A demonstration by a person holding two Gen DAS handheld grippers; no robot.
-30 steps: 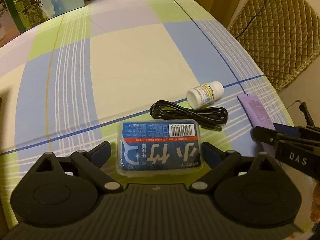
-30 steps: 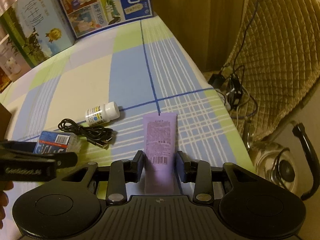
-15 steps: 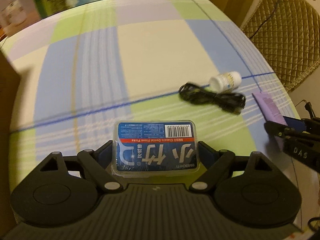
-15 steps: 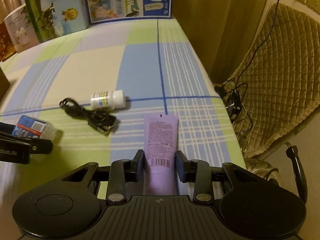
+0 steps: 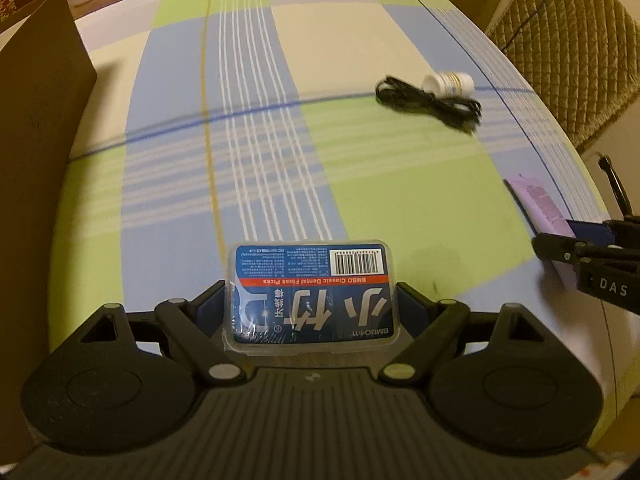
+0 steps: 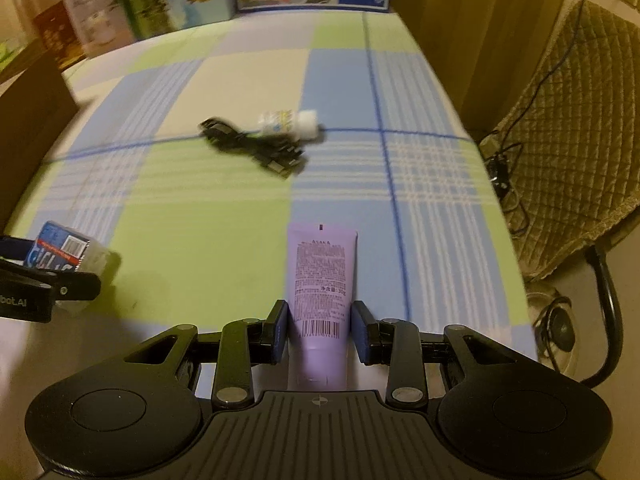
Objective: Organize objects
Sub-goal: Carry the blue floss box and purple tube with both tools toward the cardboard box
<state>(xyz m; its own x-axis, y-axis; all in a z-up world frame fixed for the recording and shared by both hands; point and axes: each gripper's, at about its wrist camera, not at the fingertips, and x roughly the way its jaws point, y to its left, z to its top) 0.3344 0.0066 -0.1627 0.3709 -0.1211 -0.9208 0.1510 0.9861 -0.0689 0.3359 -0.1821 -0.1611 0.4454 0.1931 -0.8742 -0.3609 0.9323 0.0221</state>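
A blue dental floss picks box (image 5: 312,292) sits crosswise between the pads of my left gripper (image 5: 312,304), which is shut on it and carries it just above the checked tablecloth (image 5: 248,140). The same box (image 6: 60,248) shows at the left edge of the right wrist view. My right gripper (image 6: 320,332) is shut on the lower end of a purple tube (image 6: 320,276), label side up. In the left wrist view that tube (image 5: 540,200) and the right gripper (image 5: 592,256) appear at the right edge.
A coiled black cable (image 5: 432,104) and a small white bottle (image 5: 450,82) lie together on the cloth ahead. A brown cardboard box wall (image 5: 36,120) stands on the left. Printed cartons (image 6: 180,0) line the far edge. A quilted chair (image 6: 568,120) is beyond the right edge.
Both grippers have moved left across the table with the floss box and the tube. The cable and bottle now sit further right, and the cardboard box has come into view.
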